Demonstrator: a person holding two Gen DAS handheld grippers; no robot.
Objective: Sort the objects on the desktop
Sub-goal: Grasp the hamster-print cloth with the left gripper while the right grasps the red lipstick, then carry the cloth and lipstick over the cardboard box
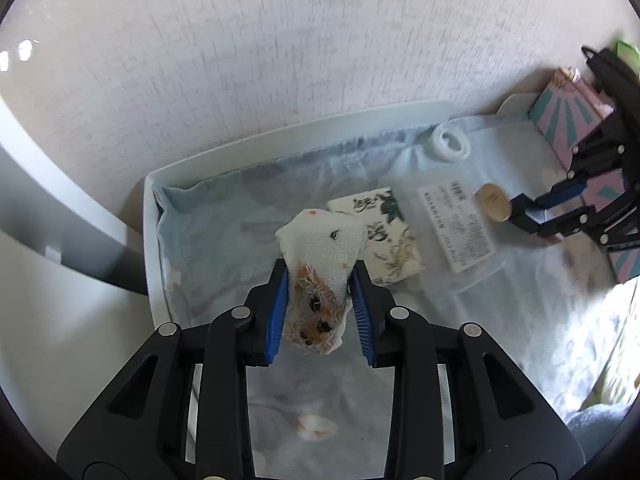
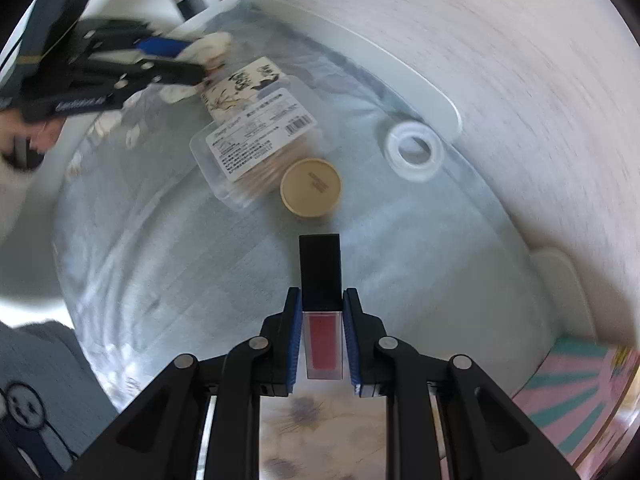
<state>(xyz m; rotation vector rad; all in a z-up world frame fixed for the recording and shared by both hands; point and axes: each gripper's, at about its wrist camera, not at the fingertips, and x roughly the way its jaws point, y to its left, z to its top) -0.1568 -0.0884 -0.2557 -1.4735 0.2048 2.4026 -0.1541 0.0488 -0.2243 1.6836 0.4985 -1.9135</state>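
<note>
My left gripper (image 1: 320,276) is shut on a small white gauze-wrapped plush toy (image 1: 322,256) with an orange furry face, held above the pale blue cloth (image 1: 224,240). My right gripper (image 2: 321,298) is shut on a lip gloss tube (image 2: 322,300) with a black cap and red body, cap pointing forward. On the cloth lie a printed tissue pack (image 1: 380,236), a clear labelled plastic box (image 1: 460,228), a round beige compact (image 2: 311,187) and a white ring of tape (image 2: 414,151). The right gripper also shows in the left wrist view (image 1: 532,210) beside the compact (image 1: 494,202).
A white tray rim (image 1: 280,136) borders the cloth against a textured wall. A pink and teal striped box (image 1: 568,116) stands at the right, also in the right wrist view (image 2: 580,396). The left gripper shows blurred at upper left in the right wrist view (image 2: 188,56).
</note>
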